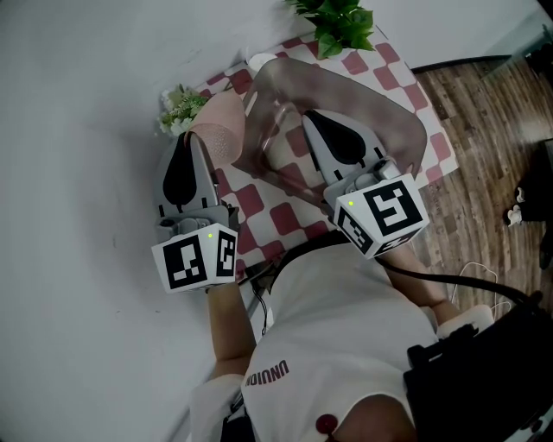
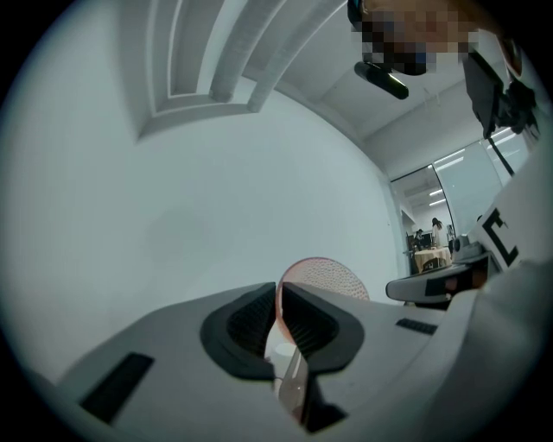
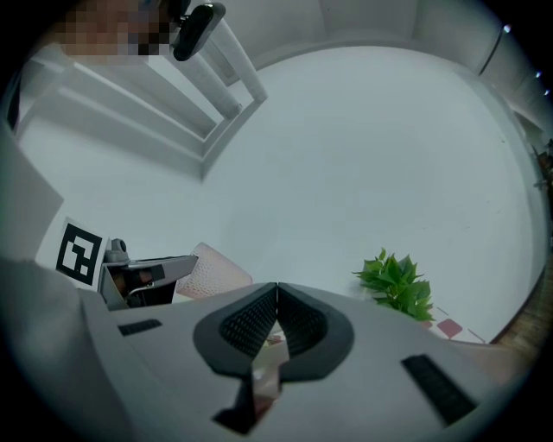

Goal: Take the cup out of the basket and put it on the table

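Observation:
A pink textured cup (image 1: pixel 220 129) hangs tilted just left of the translucent brown basket (image 1: pixel 408 121), outside it and above the checkered cloth. My left gripper (image 1: pixel 192 142) is shut on the cup's rim. In the left gripper view the thin wall sits between the pads and the cup (image 2: pixel 324 274) rises behind my left gripper (image 2: pixel 278 298). My right gripper (image 1: pixel 313 121) reaches into the basket from the near side. In the right gripper view my right gripper (image 3: pixel 276 298) has its jaws closed on a thin translucent wall, seemingly the basket's. The cup (image 3: pixel 212 272) also shows there at the left.
A red-and-white checkered cloth (image 1: pixel 259 207) covers the table. A leafy green plant (image 1: pixel 337 22) stands at its far edge, and a small flowering plant (image 1: pixel 180 108) stands left of the cup. Wooden floor (image 1: pixel 492 129) lies to the right, a pale wall to the left.

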`<state>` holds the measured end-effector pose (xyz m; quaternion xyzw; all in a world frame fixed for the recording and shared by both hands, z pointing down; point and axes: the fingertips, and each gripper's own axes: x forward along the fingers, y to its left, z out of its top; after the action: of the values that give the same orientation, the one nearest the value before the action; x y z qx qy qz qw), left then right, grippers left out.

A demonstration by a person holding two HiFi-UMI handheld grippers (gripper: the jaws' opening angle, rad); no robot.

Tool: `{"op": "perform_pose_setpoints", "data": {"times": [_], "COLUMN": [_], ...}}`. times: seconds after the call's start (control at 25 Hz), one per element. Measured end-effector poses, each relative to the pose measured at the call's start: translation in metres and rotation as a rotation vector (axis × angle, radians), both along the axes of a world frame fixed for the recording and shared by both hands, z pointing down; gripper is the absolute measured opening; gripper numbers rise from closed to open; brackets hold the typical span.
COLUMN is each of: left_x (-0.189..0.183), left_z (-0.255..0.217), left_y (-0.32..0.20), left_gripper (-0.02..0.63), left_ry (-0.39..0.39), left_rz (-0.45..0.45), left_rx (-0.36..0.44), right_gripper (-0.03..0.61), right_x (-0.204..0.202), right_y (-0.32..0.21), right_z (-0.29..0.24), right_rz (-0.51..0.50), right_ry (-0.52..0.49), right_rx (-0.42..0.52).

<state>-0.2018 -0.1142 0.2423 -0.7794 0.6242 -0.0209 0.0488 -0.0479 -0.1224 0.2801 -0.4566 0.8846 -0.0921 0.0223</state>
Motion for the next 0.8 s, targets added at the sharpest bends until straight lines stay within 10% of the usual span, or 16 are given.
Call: {"op": "perform_pose_setpoints", "data": {"times": [0.8], "left_x": [-0.026], "left_z": [0.013], "left_y": [0.018], "left_gripper": [0.032], "left_ry": [-0.007], "left_rz": [-0.097], "left_rx": [-0.021], "right_gripper": [0.018], "right_x": [-0.023], "right_y": [0.002], "right_z": [0.004], "right_rz": [-0.074], "right_ry": [0.004], "right_rx": [-0.004]}}
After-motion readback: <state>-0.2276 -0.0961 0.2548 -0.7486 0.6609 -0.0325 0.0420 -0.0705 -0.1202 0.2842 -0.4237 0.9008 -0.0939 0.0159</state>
